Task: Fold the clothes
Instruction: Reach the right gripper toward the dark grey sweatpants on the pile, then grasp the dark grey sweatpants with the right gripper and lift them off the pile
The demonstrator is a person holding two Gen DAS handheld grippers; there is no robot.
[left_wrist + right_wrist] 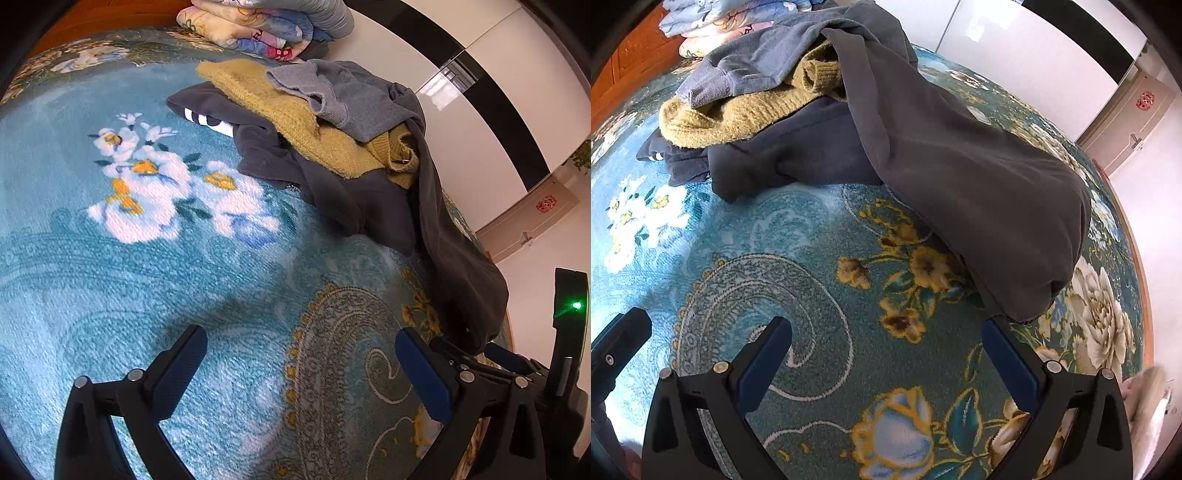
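A heap of clothes on a teal floral bedspread, toward the far side. At the bottom, a dark charcoal garment with white stripes near one edge, one long part trailing toward the near edge of the bed. Over it, a mustard knitted sweater, crumpled. On top, a grey sweater, bunched and unfolded. Beyond the heap, folded floral quilts against a wooden headboard. White cabinet doors with black bands off to the right.

Left gripper low over bare bedspread, short of the heap: jaws spread wide, blue pads facing each other, nothing between them, touching no cloth. Right gripper likewise spread wide and empty, over the paisley and yellow-flower pattern; right fingertip just beside the trailing end of the charcoal garment, contact impossible to tell. Part of the other gripper visible at the left edge of the right wrist view.
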